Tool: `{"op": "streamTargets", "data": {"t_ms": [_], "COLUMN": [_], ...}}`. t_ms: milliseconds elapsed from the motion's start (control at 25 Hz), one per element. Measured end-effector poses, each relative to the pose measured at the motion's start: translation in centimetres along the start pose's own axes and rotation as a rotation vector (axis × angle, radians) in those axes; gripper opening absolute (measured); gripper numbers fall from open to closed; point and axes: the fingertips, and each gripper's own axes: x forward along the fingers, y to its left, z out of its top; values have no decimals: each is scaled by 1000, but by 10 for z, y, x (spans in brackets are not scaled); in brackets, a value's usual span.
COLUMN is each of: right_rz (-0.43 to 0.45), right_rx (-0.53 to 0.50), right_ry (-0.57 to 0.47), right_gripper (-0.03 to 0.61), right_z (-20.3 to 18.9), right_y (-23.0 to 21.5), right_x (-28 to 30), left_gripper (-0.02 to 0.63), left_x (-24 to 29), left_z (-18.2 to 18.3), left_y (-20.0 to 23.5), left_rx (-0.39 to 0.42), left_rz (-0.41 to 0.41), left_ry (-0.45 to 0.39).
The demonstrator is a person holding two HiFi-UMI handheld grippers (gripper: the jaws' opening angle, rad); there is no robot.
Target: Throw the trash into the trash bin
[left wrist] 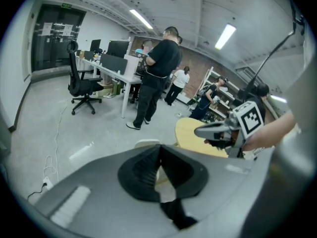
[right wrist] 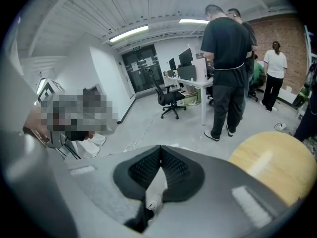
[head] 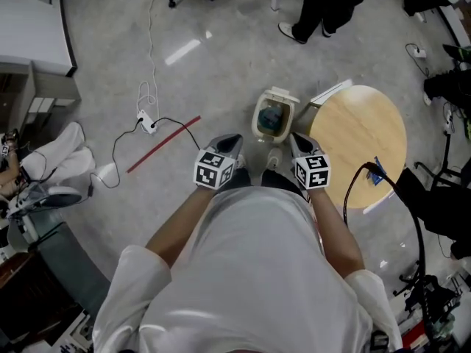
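In the head view, the trash bin [head: 274, 116] is seen at centre, just beyond the tips of the left gripper [head: 229, 141] and the right gripper [head: 299, 141]. It is hemmed on the right by a round table [head: 360, 138], and open floor is shown at upper left. In the left gripper view, the jaws are pressed together on nothing. In the right gripper view, the jaws are likewise closed and empty.

floor [head: 221, 79]: grey, glossy | round wooden table [head: 360, 142] | office chair [left wrist: 82, 86] | ceiling strip lights [left wrist: 141, 19]

trash bin [head: 257, 121] contents – too small to tell | standing person [head: 324, 6] – cut off at top edge
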Motion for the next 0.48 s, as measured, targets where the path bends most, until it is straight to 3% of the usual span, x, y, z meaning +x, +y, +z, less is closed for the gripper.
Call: {"op": "streamTargets", "data": {"t_ms": [480], "right_rz": [-36], "right_rx": [65], "right_ry": [-88], "right_gripper": [2], "right_z": [14], "right_y": [-12], "right_x": [-36], "left_gripper": [5], "left_x": [6], "left_z": [29], "left_y": [-19], "left_rx": [75], "left_rz": [-53], "left_ry": [-30]}}
